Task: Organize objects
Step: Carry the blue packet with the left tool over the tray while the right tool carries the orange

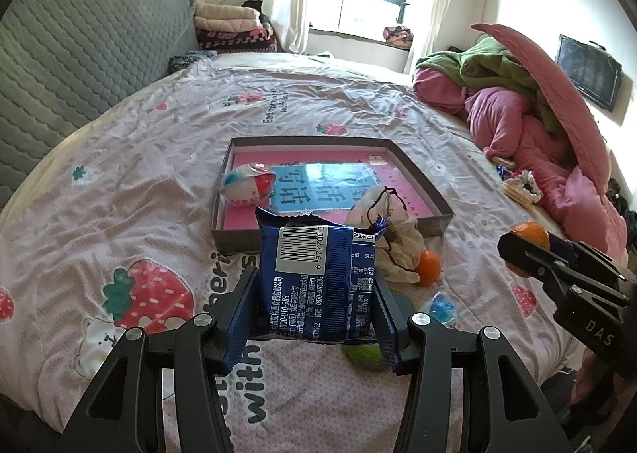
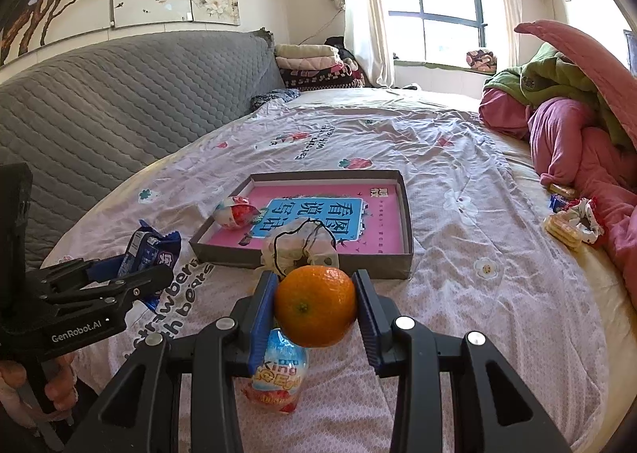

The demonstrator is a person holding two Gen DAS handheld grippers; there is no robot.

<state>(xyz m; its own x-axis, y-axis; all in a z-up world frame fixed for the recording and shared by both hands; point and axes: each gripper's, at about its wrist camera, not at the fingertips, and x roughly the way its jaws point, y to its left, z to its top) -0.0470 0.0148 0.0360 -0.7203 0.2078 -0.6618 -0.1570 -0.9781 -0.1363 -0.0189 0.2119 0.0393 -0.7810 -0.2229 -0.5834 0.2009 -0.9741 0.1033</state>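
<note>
Mid-transfer, both loads off the bed and short of the shallow box (image 1: 410,170). Left gripper (image 1: 314,301) clamps the blue snack packet (image 1: 318,277) just before the box's near wall; right gripper (image 2: 316,307) pinches an orange (image 2: 315,305), also on the near side. Box already holds a wrapped egg (image 1: 249,184) (drawstring pouch (image 1: 392,238) straddles the near wall). Next, I'd judge: carry both over the wall, release onto free pink floor.
</note>
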